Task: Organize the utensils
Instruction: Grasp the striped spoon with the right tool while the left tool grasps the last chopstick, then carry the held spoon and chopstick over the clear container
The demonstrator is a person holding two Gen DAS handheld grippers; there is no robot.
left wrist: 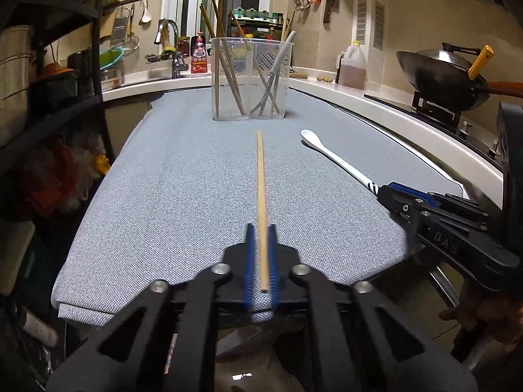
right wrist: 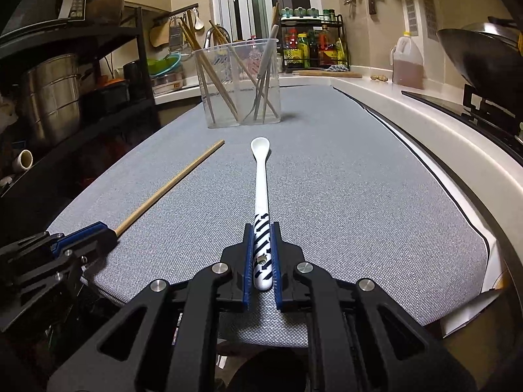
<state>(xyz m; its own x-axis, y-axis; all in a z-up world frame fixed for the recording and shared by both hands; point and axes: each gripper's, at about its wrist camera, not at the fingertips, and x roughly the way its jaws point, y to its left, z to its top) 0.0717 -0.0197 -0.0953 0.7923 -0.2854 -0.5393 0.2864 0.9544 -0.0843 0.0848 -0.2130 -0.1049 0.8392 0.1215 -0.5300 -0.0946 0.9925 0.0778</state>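
A wooden chopstick (left wrist: 260, 189) lies lengthwise on the grey cloth (left wrist: 183, 196), its near end between the blue pads of my left gripper (left wrist: 261, 228), which is closed around it. A white spoon (right wrist: 261, 176) with a striped handle lies beside it; my right gripper (right wrist: 262, 228) is shut on its handle end. The spoon also shows in the left wrist view (left wrist: 330, 156), and the chopstick in the right wrist view (right wrist: 170, 186). A clear two-part holder (left wrist: 250, 78) stands at the cloth's far end, with chopsticks in the left part and grey utensils in the right.
A white counter (left wrist: 425, 124) curves along the right with a wok (left wrist: 444, 75) on a stove and an oil jug (left wrist: 353, 65). A dark metal shelf rack (left wrist: 49, 98) with pots stands at the left. A sink and tap (left wrist: 170, 49) lie behind the holder.
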